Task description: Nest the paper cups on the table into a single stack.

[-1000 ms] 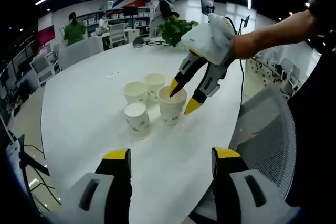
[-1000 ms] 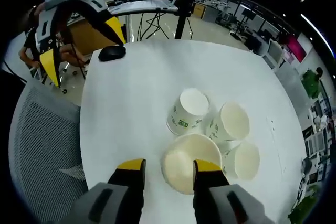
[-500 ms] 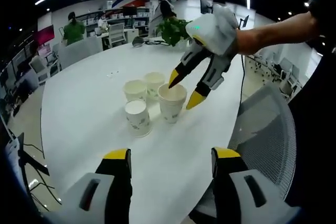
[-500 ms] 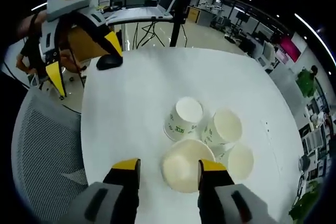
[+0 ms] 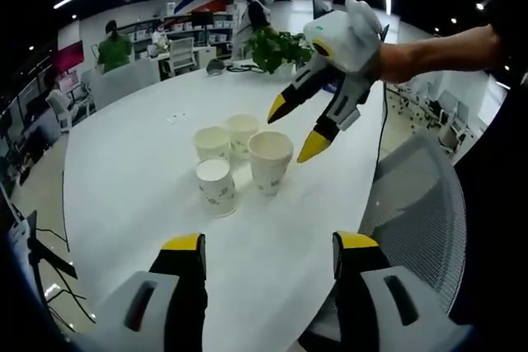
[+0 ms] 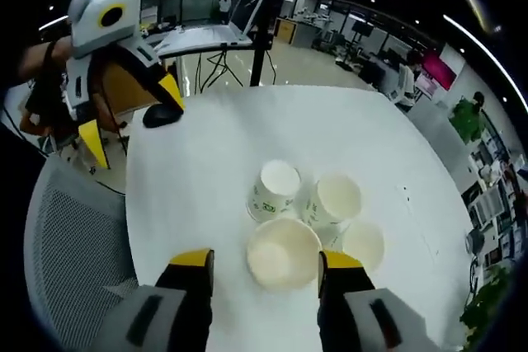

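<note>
Counted four paper cups, all bunched together upright on the white surface [image 5: 124,171]. Going near to far in the left gripper view: one cup with green print [image 5: 216,187] sat closest, a wider-looking cup [image 5: 270,161] just to its right, then a third cup [image 5: 211,144] and a fourth cup [image 5: 242,133] behind them, touching or nearly so. None of them were nested.

Two grippers. The left gripper [image 5: 268,246] had its jaws spread apart with nothing between them, low over the near edge of the surface. The right gripper [image 5: 292,131] hung in the air just above and beside the wide cup, jaws also released and gripping nothing. From the right gripper view, its jaws straddled that wide cup from above without touching it.

The surface was a big rounded white table. A grey mesh chair [image 5: 421,220] sat beside it. Farther back, a black mouse [image 6: 162,114], a leafy plant [image 5: 276,45], desks, monitors and ceiling light strips of an open office.
</note>
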Action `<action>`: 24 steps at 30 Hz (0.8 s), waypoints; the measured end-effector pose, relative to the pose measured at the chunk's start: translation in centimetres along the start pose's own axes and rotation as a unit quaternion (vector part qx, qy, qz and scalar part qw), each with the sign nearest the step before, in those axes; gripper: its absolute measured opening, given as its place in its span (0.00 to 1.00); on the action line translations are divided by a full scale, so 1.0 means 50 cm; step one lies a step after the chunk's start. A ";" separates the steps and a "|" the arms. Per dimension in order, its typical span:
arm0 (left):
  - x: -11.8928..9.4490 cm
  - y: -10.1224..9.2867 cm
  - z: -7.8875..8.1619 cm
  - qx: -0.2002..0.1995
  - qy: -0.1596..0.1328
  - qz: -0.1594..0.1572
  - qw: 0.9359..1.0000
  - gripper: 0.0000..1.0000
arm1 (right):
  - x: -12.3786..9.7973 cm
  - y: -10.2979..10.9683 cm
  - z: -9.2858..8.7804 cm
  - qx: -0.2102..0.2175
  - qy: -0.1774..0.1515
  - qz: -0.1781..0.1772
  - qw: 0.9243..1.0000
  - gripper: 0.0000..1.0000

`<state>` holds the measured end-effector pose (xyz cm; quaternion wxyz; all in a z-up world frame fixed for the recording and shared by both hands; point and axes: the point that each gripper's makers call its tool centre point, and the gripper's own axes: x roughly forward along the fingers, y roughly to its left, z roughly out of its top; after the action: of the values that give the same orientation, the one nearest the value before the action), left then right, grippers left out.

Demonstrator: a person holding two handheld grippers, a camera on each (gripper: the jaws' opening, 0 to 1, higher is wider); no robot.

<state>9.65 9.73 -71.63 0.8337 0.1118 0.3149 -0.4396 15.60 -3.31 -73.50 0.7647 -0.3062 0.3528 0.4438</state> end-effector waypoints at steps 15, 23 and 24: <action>0.001 0.005 0.002 0.001 -0.001 -0.001 1.000 0.61 | -0.031 0.002 -0.006 0.062 -0.033 -0.010 0.997 0.58; 0.005 0.005 0.005 -0.004 -0.001 -0.006 1.000 0.61 | -0.045 0.003 -0.025 0.076 -0.043 -0.018 0.996 0.60; 0.006 0.006 0.005 -0.003 0.000 -0.006 1.000 0.61 | -0.047 0.004 -0.028 0.080 -0.046 -0.021 0.996 0.60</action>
<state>10.14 9.58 -71.67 0.8314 0.1069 0.3170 -0.4436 14.19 -5.39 -72.39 0.8112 -0.2307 0.3456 0.4114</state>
